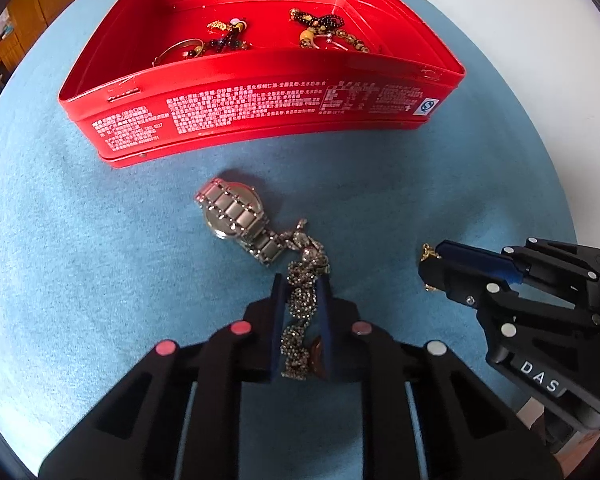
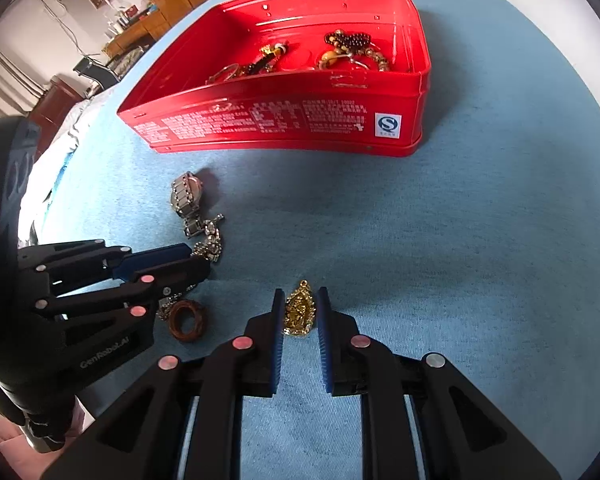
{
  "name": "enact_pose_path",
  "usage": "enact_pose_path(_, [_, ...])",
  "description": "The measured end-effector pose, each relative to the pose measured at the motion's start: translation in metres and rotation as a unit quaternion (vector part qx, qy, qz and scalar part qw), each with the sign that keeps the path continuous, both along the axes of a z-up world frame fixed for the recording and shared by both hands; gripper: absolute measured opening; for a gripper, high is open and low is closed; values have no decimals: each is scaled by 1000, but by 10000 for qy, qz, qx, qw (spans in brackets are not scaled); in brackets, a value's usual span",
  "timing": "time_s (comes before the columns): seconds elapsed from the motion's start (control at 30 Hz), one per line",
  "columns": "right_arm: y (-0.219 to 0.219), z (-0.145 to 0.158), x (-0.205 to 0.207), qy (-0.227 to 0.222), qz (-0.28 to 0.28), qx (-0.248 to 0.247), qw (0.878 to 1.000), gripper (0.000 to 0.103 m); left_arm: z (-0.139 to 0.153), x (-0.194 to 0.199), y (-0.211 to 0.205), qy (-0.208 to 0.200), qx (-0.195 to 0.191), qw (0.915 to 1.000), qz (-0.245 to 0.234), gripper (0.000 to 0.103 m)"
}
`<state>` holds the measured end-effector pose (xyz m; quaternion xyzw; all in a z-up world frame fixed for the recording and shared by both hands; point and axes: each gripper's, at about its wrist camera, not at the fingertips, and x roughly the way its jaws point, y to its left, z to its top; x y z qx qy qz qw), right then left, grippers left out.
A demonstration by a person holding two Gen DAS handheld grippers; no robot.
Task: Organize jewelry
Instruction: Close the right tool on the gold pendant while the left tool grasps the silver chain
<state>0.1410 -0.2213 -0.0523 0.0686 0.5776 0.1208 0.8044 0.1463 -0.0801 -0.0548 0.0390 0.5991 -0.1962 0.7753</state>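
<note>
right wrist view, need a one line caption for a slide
Right claw straddles a gold pendant on blue cloth, red tin of jewelry beyond.

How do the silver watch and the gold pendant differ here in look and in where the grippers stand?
The silver watch is a linked metal band with a round case; the gold pendant is a small, ornate teardrop-shaped piece. The watch lies beyond the left gripper, whose fingers flank a bead chain; the pendant lies between the right gripper's open fingers. Both rest on the blue cloth, outside the red tin.
</note>
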Motion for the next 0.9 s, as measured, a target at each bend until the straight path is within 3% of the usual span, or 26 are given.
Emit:
enact_pose_path(0.63, [15, 1, 3, 27, 112, -149, 9998, 15, 68, -40, 70, -639, -654, 9950, 411, 11])
enact_pose_path(0.9, [20, -1, 4, 69, 141, -278, 9995, 16, 62, -33, 78, -579, -693, 9950, 429, 11])
